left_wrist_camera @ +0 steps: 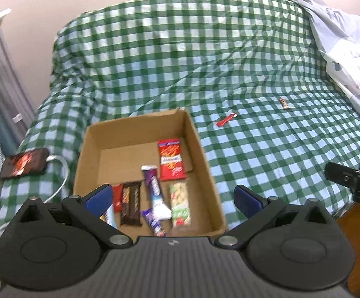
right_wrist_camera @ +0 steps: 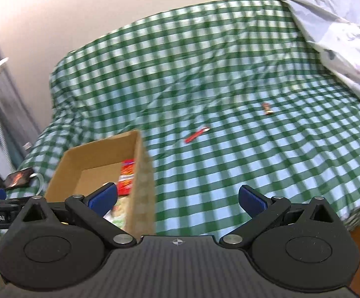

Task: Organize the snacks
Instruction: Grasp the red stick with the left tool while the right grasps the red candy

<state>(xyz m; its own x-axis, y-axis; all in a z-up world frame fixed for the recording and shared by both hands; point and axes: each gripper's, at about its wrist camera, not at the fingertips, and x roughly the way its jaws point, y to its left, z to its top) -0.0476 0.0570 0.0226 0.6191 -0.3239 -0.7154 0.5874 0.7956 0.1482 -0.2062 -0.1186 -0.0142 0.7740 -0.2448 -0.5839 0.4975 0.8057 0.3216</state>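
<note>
Both claws spread wide, empty: left gripper [left_wrist_camera: 172, 198] over the cardboard box [left_wrist_camera: 197, 134], right gripper [right_wrist_camera: 177, 200] beside it. The box holds several snack packs, the nearest cut off by the gripper body. On the checked bedsheet [left_wrist_camera: 267, 154] beyond lie a red bar [left_wrist_camera: 226, 120] and a small brown bar [left_wrist_camera: 285, 103], labels unreadable.

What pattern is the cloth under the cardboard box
Green and pale blue-white checks on the cloth, sharpest in the left wrist view.
</note>
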